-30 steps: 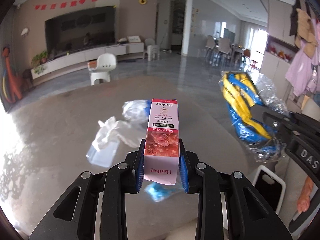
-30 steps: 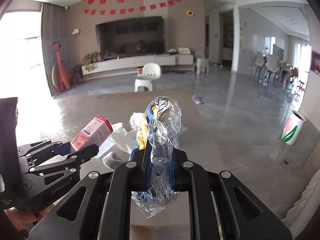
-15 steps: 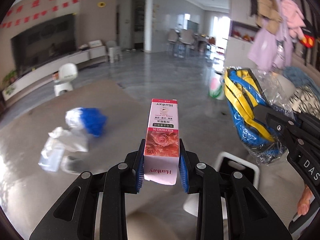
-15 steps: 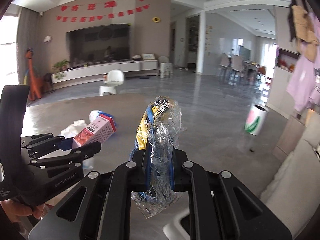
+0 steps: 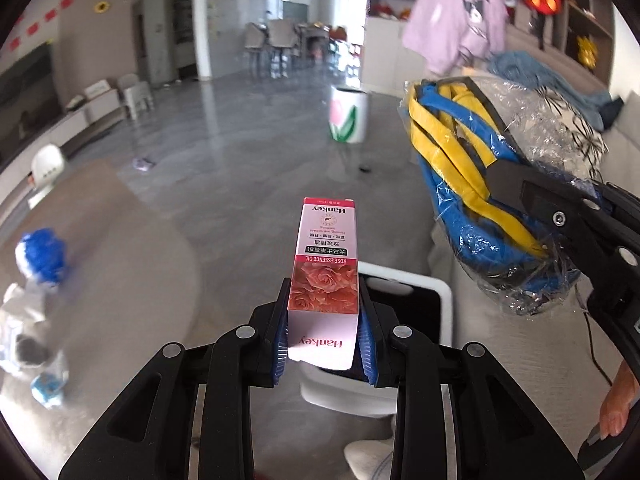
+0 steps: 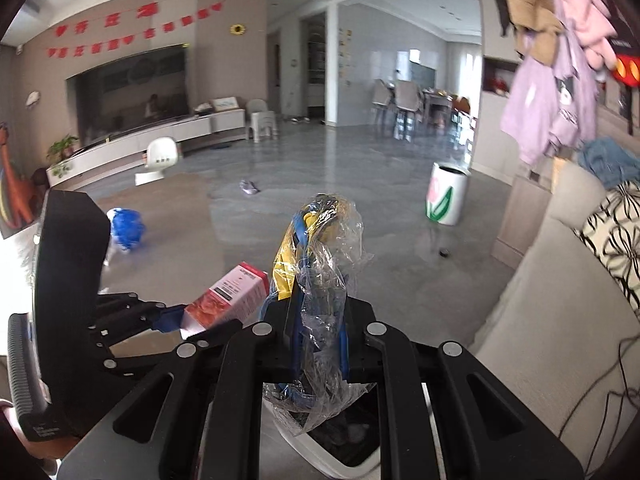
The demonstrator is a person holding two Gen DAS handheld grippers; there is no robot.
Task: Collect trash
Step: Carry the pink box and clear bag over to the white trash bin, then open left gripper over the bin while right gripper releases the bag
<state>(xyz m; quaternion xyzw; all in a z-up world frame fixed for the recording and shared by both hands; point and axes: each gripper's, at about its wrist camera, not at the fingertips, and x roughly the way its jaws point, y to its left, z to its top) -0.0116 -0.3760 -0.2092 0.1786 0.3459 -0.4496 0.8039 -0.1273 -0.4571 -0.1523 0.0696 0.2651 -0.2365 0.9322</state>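
Observation:
My left gripper point(image 5: 323, 330) is shut on a pink rose-oil carton point(image 5: 325, 268), which sticks out forward between the blue pads. My right gripper point(image 6: 318, 332) is shut on a crumpled clear plastic wrapper with blue and yellow stripes point(image 6: 320, 264); that same wrapper point(image 5: 476, 184) shows at the right of the left wrist view. Both grippers hang over a white trash bin with a dark inside point(image 5: 436, 292), whose rim point(image 6: 316, 456) lies just below the wrapper. The carton point(image 6: 228, 300) and left gripper point(image 6: 180, 322) appear at lower left in the right wrist view.
Crumpled white and blue trash point(image 5: 38, 264) lies on the brown table point(image 5: 132, 280) to the left. A white bin with a tulip print point(image 5: 347, 118) stands on the grey floor farther off. A light sofa point(image 6: 560, 320) with a patterned cushion fills the right side.
Both grippers swung to the right away from the table, keeping their loads. The table trash slid to the left edge of view, and the white bin came in underneath.

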